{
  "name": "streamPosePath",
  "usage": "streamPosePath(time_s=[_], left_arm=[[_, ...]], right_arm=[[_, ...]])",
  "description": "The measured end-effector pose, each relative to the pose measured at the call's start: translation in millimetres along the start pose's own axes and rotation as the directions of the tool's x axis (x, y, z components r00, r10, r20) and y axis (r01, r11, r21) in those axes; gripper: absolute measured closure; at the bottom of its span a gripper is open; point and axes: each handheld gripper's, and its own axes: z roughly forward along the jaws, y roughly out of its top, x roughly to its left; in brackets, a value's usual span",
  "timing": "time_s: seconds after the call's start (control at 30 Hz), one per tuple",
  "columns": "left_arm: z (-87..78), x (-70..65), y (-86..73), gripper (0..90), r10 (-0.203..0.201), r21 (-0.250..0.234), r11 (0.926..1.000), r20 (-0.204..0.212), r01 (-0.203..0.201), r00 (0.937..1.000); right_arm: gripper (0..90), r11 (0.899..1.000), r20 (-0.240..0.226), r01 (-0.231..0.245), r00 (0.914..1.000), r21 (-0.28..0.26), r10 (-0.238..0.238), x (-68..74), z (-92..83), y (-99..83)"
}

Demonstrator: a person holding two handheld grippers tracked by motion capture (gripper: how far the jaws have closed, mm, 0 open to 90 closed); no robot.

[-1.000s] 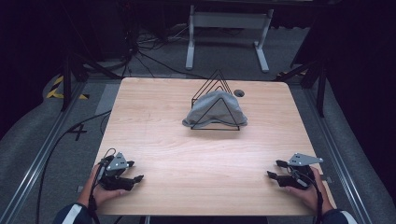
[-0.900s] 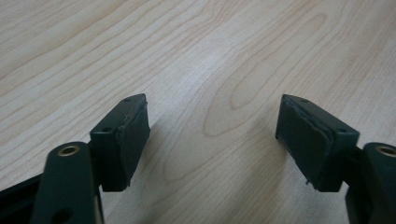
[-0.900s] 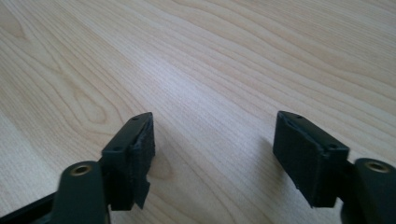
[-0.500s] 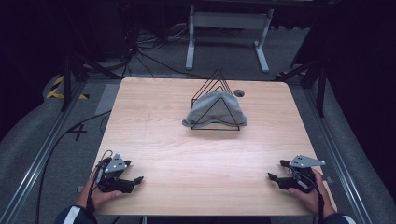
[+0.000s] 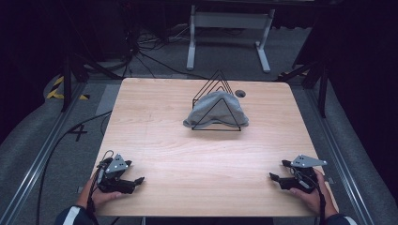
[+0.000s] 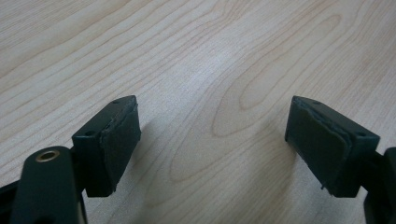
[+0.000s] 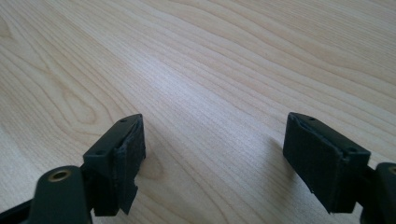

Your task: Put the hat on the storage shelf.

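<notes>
A grey cloth (image 5: 216,110) is draped over a black wire rack (image 5: 218,78) at the far middle of the wooden table (image 5: 187,154). My left gripper (image 5: 134,171) rests near the front left corner and points right; its pads (image 6: 122,140) stand wide apart over bare wood (image 6: 212,144). Near the front right corner my right gripper (image 5: 278,169) points left, also open, with nothing between its pads (image 7: 212,154). Both pairs of jaws have just been opening. Both grippers are far from the cloth.
A small dark hole (image 5: 240,93) sits in the tabletop just behind the rack on the right. Cables (image 5: 141,56) and a white stand (image 5: 230,21) lie on the floor beyond the table. Metal rails (image 5: 37,164) run along both sides.
Both pairs of jaws stand a little wider than a second ago. The hands, the cloth and the rack have kept their places.
</notes>
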Motion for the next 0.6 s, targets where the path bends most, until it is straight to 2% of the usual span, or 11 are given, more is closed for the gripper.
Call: streamPosePath(time_s=[0.6], left_arm=[[0.5,-0.3,0.5,17.9,-0.005,0.002,1.0,0.0,0.005,1.0]], right_arm=[[21.5,1.0,0.001,-0.005,1.0,0.001,0.005,-0.5,0.3,0.3]])
